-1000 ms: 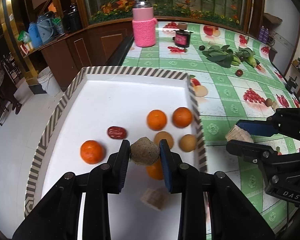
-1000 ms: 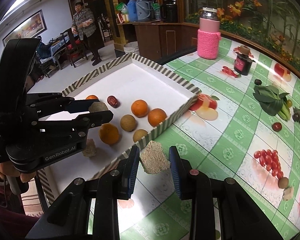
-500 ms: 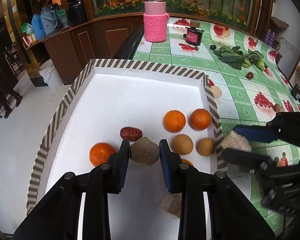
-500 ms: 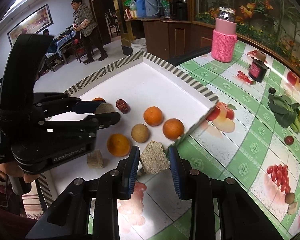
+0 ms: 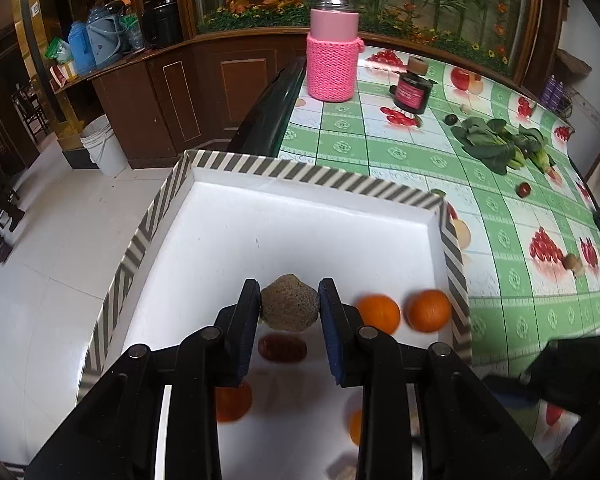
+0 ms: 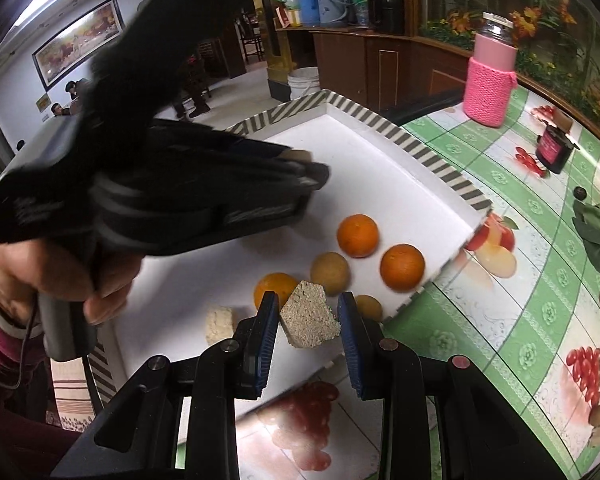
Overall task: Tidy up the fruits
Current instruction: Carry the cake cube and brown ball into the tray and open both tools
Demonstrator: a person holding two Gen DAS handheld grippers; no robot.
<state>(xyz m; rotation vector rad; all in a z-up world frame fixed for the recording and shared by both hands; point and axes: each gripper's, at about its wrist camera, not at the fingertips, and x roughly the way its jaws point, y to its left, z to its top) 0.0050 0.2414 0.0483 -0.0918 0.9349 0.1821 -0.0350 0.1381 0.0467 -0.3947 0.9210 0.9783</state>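
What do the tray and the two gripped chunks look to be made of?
Tray: probably cardboard or foam board, matte white inside, grey-striped printed rim. Chunk in the left gripper: rough, grainy, brownish, rounded, possibly a coarse pressed-grain snack. Block in the right gripper: pale, crumbly, speckled, flat cut faces, likely similar. Neither can be settled.

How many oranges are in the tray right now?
4 oranges. Two sit side by side by the right wall of the tray; one lies just beyond the right gripper; one shows under the left gripper. More may be hidden.
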